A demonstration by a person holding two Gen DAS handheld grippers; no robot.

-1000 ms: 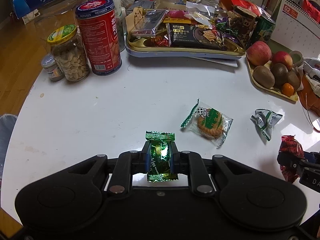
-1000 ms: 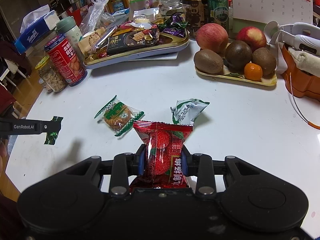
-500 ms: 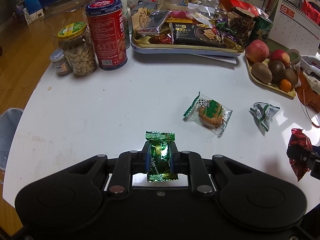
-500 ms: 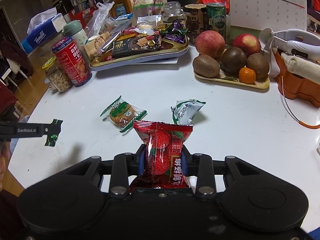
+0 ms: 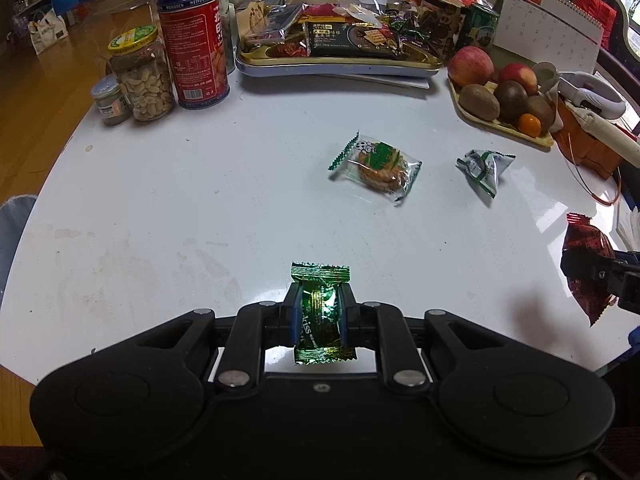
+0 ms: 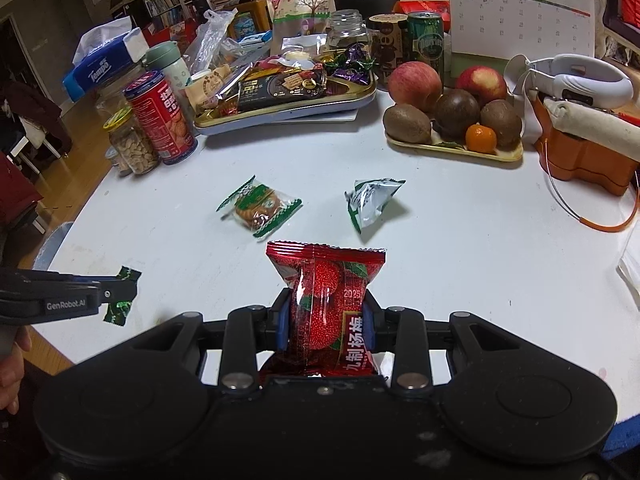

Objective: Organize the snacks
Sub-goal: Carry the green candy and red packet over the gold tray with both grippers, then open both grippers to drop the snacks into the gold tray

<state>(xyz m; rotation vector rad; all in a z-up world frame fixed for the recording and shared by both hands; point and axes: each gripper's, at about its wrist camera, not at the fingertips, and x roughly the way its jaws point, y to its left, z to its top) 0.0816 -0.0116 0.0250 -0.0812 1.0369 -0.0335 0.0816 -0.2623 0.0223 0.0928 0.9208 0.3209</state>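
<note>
My left gripper (image 5: 320,312) is shut on a small green foil candy (image 5: 320,300), held above the near edge of the white table (image 5: 180,200). A red bayberry snack packet (image 6: 330,304) is clamped in my right gripper (image 6: 326,316), also over the near side of the table. Each gripper shows at the edge of the other's view, the right gripper (image 5: 592,276) and the left gripper (image 6: 116,292). On the table lie a clear cookie packet with green ends (image 5: 376,164) and a crumpled grey-green packet (image 5: 484,166). At the back stands a gold snack tray (image 5: 340,66), heaped with wrapped snacks.
A peanut jar (image 5: 140,74), a red tin can (image 5: 196,44) and a small jar (image 5: 108,98) stand back left. A fruit plate (image 5: 504,124) with apples and kiwis sits back right, beside an orange holder (image 6: 580,160) and a desk calendar (image 6: 516,4). A person's hand (image 6: 10,368) shows at left.
Both grippers have drawn back toward the near table edge with their packets; the tray, jars and loose packets sit farther off in both views. Neither grip has changed.
</note>
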